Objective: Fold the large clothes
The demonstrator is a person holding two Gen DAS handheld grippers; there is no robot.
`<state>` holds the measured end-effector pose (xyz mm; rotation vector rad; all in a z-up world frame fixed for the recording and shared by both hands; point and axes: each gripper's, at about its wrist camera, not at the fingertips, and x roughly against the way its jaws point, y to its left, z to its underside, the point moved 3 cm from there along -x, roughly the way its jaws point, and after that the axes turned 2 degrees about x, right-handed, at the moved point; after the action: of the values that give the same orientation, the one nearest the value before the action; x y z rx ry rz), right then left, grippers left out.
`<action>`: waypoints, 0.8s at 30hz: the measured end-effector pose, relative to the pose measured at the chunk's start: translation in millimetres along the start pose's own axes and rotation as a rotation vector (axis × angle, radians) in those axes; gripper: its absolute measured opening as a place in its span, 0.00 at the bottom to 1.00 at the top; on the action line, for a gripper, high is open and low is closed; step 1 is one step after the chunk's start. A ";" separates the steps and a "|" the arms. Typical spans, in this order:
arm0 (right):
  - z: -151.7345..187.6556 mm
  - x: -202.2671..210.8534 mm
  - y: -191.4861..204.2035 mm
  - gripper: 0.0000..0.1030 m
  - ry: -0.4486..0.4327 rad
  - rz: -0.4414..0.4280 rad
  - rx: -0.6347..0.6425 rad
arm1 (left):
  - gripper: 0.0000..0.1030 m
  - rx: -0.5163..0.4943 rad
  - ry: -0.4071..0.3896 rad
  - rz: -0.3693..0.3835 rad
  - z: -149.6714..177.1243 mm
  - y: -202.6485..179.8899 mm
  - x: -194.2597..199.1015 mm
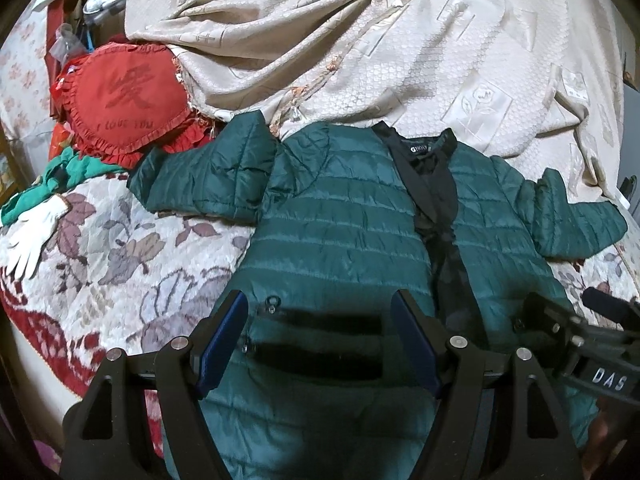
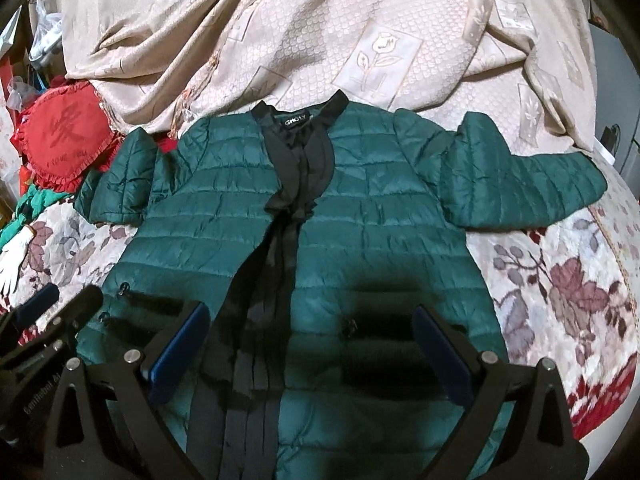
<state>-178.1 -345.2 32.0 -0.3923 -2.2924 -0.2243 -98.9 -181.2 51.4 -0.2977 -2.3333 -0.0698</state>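
Nearest the left wrist lens, the left gripper (image 1: 320, 336) hangs with its black arms spread and its blue-padded fingers (image 1: 222, 344) wide apart, nothing between them, over the lower front of a dark green quilted puffer jacket with black trim (image 1: 340, 220). That jacket lies face up and unzipped on a floral quilted bedspread in cream, mauve and red (image 1: 100, 264), collar away from the cameras, both sleeves spread outward and the black lining showing down the open front. A zipped pocket with a small ring pull (image 1: 274, 302) sits just beyond the left gripper's fingertips. From the right wrist view, the right gripper (image 2: 312, 344) is likewise released, jaws spread, poised above the jacket's hem near the open placket, with the jacket's neck label (image 2: 297, 120) visible far ahead. Beyond the collar lies a rumpled beige embossed curtain-like cloth (image 2: 320, 40). A red heart-shaped frilled cushion (image 1: 128, 100) rests off the jacket's sleeve, and a white glove (image 1: 32, 236) lies on the bedspread near bright green fabric (image 1: 68, 172).
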 end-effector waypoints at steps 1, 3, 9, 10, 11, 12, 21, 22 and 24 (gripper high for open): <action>-2.0 -2.3 1.3 1.00 0.000 0.005 0.006 | 0.56 -0.003 -0.003 -0.002 -2.0 -0.7 -1.9; -4.8 -7.4 3.7 1.00 0.007 0.002 0.008 | 0.56 -0.007 -0.002 -0.002 -5.5 -2.2 -6.2; -11.7 -21.6 5.6 1.00 0.037 -0.009 0.001 | 0.56 -0.003 0.014 0.012 -13.4 -4.1 -19.8; -12.3 -23.3 6.0 1.00 0.042 -0.012 -0.001 | 0.56 0.001 0.016 0.012 -15.1 -3.8 -22.6; -14.6 -25.2 6.6 1.00 0.045 -0.012 0.000 | 0.56 0.004 0.017 0.012 -15.6 -3.6 -24.4; -17.1 -26.7 7.2 1.00 0.041 -0.015 -0.002 | 0.56 0.008 0.019 0.011 -16.5 -3.0 -26.5; -28.4 -46.0 10.5 1.00 0.058 -0.014 0.000 | 0.56 0.021 0.031 0.005 -25.4 0.1 -47.0; -29.1 -49.4 10.9 1.00 0.063 -0.014 0.001 | 0.56 0.023 0.032 0.008 -26.4 0.1 -49.4; -30.0 -54.0 10.5 1.00 0.071 -0.010 0.001 | 0.56 0.026 0.038 0.016 -27.3 0.5 -54.3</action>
<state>-119.1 -355.1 13.0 -0.3671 -2.2255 -0.2384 -43.0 -195.0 32.1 -0.2990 -2.2920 -0.0372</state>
